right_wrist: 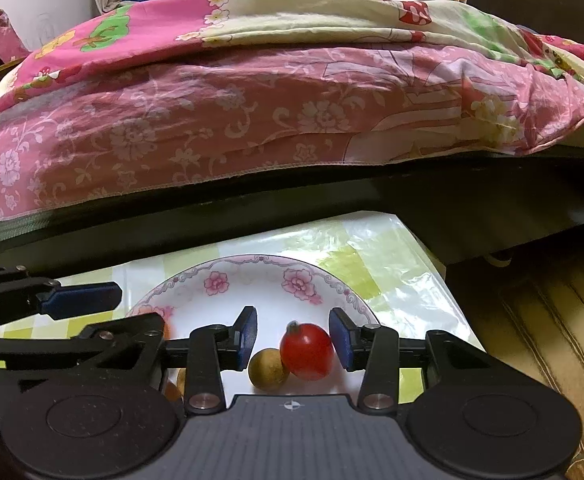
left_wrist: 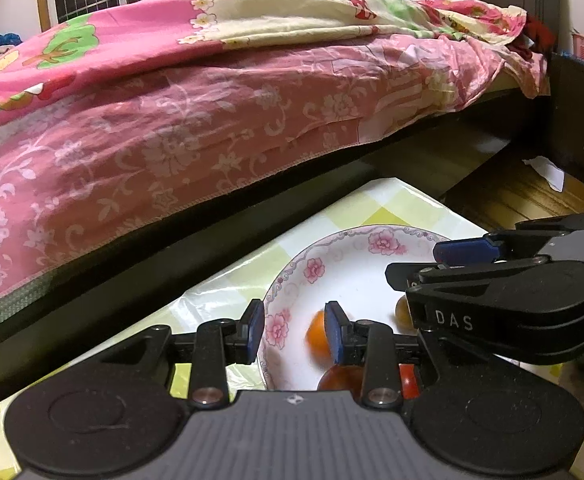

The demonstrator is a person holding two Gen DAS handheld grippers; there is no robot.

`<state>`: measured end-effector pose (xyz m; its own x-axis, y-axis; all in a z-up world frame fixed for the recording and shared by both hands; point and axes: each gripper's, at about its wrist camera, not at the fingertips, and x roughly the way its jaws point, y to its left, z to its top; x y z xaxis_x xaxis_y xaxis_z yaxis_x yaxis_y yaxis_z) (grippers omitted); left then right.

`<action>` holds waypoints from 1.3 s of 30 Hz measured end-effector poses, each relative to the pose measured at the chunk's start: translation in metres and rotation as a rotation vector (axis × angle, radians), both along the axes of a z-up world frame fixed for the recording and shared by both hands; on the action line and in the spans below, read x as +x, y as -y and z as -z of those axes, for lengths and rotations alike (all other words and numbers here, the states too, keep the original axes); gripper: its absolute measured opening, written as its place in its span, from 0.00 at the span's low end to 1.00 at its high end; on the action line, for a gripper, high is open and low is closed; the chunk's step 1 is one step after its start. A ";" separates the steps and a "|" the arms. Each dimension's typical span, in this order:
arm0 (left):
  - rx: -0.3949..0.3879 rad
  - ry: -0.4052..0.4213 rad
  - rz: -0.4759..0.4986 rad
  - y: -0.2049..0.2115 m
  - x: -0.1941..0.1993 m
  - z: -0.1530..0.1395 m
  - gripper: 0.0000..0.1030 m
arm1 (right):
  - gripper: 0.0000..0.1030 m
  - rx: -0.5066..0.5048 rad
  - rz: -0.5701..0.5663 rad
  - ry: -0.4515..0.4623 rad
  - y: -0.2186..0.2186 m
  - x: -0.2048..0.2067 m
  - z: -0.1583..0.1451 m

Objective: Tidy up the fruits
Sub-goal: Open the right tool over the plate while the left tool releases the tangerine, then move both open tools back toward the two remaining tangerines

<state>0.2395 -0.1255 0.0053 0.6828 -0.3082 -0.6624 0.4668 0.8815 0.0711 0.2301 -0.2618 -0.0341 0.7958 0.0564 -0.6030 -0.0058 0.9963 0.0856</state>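
Tomato (right_wrist: 307,351) sits on plate (right_wrist: 252,276), just fwd of right gripper (right_wrist: 293,338), between its spread fingers, nearer the right pad; no contact yet. Left gripper (left_wrist: 295,330) also spread (empty). We judge right closer for the pick.

A small table (right_wrist: 392,280), spread with a glossy plastic cloth in yellow-green and white checks, stands close against the side of a bed (right_wrist: 252,120). Directly on the cloth sits a white plate (right_wrist: 252,276) with a pink flower rim. The bed carries a pink floral sheet and a cartoon-print quilt (left_wrist: 252,20) lying on top.
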 end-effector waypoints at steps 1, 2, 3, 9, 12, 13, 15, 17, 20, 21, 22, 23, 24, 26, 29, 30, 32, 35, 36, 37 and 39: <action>0.001 0.002 0.001 0.000 0.000 -0.001 0.39 | 0.37 0.000 0.000 0.000 0.000 -0.001 0.000; 0.001 0.003 0.002 0.001 -0.001 -0.001 0.39 | 0.37 -0.001 -0.001 0.001 -0.001 -0.001 0.000; 0.001 0.004 0.002 0.001 -0.001 -0.002 0.39 | 0.37 0.001 -0.002 0.003 -0.001 -0.002 -0.001; -0.004 0.014 0.000 0.000 -0.006 -0.007 0.39 | 0.37 0.006 0.004 0.011 -0.003 -0.006 -0.005; -0.005 0.018 0.001 -0.001 -0.009 -0.010 0.39 | 0.37 0.004 0.009 0.016 -0.004 -0.008 -0.007; -0.005 0.020 0.001 -0.002 -0.010 -0.011 0.39 | 0.37 0.004 0.008 0.016 -0.005 -0.008 -0.007; -0.004 0.028 0.001 -0.003 -0.013 -0.014 0.39 | 0.37 0.004 0.009 0.019 -0.006 -0.011 -0.009; -0.004 0.033 0.002 -0.004 -0.017 -0.016 0.39 | 0.37 0.005 0.011 0.022 -0.007 -0.014 -0.012; -0.008 0.033 0.001 -0.007 -0.022 -0.019 0.39 | 0.37 0.004 0.010 0.024 -0.009 -0.020 -0.015; -0.009 0.033 0.001 -0.008 -0.024 -0.020 0.39 | 0.37 0.002 0.010 0.023 -0.010 -0.022 -0.017; -0.008 0.033 0.002 -0.009 -0.026 -0.022 0.39 | 0.37 -0.001 0.011 0.024 -0.011 -0.024 -0.018; -0.008 0.035 0.004 -0.010 -0.029 -0.023 0.39 | 0.37 -0.005 0.011 0.024 -0.012 -0.026 -0.019; -0.007 0.036 0.006 -0.011 -0.032 -0.024 0.39 | 0.37 -0.007 0.012 0.023 -0.013 -0.029 -0.020; -0.008 0.039 0.009 -0.012 -0.038 -0.027 0.39 | 0.37 -0.011 0.012 0.024 -0.015 -0.035 -0.023; -0.016 0.040 0.015 -0.016 -0.048 -0.031 0.39 | 0.37 -0.023 0.013 0.028 -0.018 -0.044 -0.027; -0.017 0.040 0.018 -0.016 -0.052 -0.033 0.39 | 0.37 -0.027 0.014 0.028 -0.019 -0.047 -0.029; -0.013 0.044 0.027 -0.016 -0.057 -0.035 0.39 | 0.37 -0.033 0.016 0.027 -0.019 -0.054 -0.032; -0.009 0.048 0.039 -0.017 -0.068 -0.039 0.39 | 0.37 -0.036 0.018 0.026 -0.019 -0.064 -0.036; -0.009 0.048 0.044 -0.018 -0.072 -0.040 0.39 | 0.37 -0.037 0.018 0.028 -0.020 -0.068 -0.038; -0.009 0.048 0.048 -0.019 -0.074 -0.041 0.39 | 0.37 -0.039 0.016 0.028 -0.020 -0.071 -0.039; -0.001 0.046 0.053 -0.021 -0.081 -0.042 0.39 | 0.37 -0.038 0.014 0.027 -0.021 -0.079 -0.041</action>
<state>0.1586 -0.1050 0.0471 0.6952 -0.3459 -0.6300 0.5094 0.8555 0.0924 0.1514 -0.2407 0.0066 0.8123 0.0227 -0.5828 0.0061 0.9989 0.0475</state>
